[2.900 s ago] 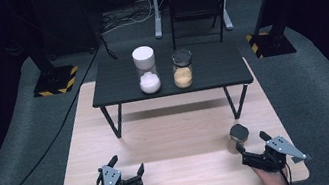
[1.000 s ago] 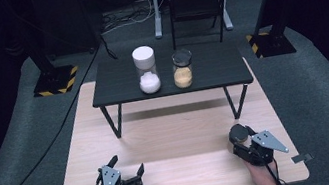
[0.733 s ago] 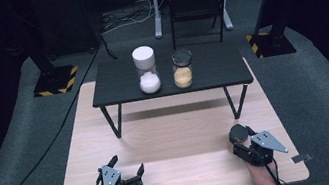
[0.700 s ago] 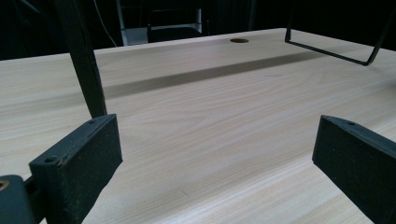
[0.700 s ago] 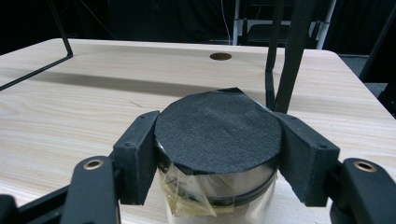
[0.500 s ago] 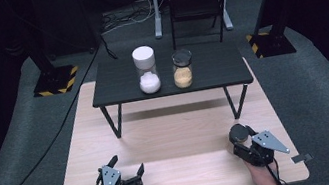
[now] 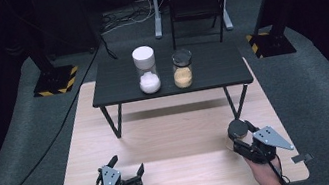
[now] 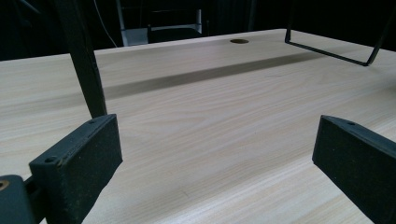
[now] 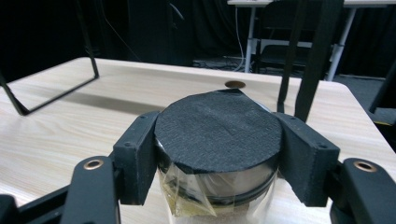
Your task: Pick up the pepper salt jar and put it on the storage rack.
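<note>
Between my right gripper (image 9: 219, 163) fingers (image 9: 135, 154): jar (image 9: 219, 186) with black lid (image 9: 218, 133), pads clamped on both sides just under lid, glass body hanging below fingers, light wooden table (image 7: 180, 135) underneath. Ahead of those fingers: black side table (image 7: 214, 66) with white-capped jar (image 7: 146, 70) and open jar (image 7: 182, 68). My left gripper (image 8: 215, 154): jaws wide apart, nothing between fingers, bare tabletop ahead.

Place: a lab or test room.
Clues: dark curtains behind the small black table (image 7: 169, 74), striped stand feet (image 7: 55, 81) beside it, cables on the floor.
</note>
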The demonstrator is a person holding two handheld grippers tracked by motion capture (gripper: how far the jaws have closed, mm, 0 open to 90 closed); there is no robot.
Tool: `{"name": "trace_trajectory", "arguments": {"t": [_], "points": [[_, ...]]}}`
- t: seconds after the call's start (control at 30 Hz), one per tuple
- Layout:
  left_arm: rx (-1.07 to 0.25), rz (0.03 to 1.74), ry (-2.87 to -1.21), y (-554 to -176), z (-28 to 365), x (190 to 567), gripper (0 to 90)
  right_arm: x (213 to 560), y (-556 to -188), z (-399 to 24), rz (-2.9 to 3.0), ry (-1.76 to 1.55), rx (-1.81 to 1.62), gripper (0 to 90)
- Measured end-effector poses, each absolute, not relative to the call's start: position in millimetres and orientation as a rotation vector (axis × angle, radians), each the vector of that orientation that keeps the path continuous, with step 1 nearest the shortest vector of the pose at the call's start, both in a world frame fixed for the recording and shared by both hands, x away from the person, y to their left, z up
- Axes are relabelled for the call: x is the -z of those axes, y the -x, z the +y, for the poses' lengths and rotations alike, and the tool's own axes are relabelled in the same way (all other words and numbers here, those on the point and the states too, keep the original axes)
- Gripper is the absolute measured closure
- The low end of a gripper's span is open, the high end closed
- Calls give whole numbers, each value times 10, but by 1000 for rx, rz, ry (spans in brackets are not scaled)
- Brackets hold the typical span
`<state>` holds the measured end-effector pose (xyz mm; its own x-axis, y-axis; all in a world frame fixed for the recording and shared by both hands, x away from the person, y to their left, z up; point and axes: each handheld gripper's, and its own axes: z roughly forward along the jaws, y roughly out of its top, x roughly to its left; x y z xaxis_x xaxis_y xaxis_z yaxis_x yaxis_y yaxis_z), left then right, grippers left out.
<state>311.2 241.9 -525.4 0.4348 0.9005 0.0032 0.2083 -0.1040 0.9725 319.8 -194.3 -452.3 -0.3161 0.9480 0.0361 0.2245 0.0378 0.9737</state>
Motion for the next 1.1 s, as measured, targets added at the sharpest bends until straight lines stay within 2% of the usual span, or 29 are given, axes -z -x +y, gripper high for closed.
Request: {"name": "trace_trajectory", "arguments": {"t": [0.57,1.1], "points": [[-789,998,-1592,-3113,2420,5254,11,4256,-3201,-1911,1632,-1144,-1357,343],[-789,998,-1593,-3114,2420,5254,11,4150,-3201,-1895,1634,-1122,-1373,343]]}}
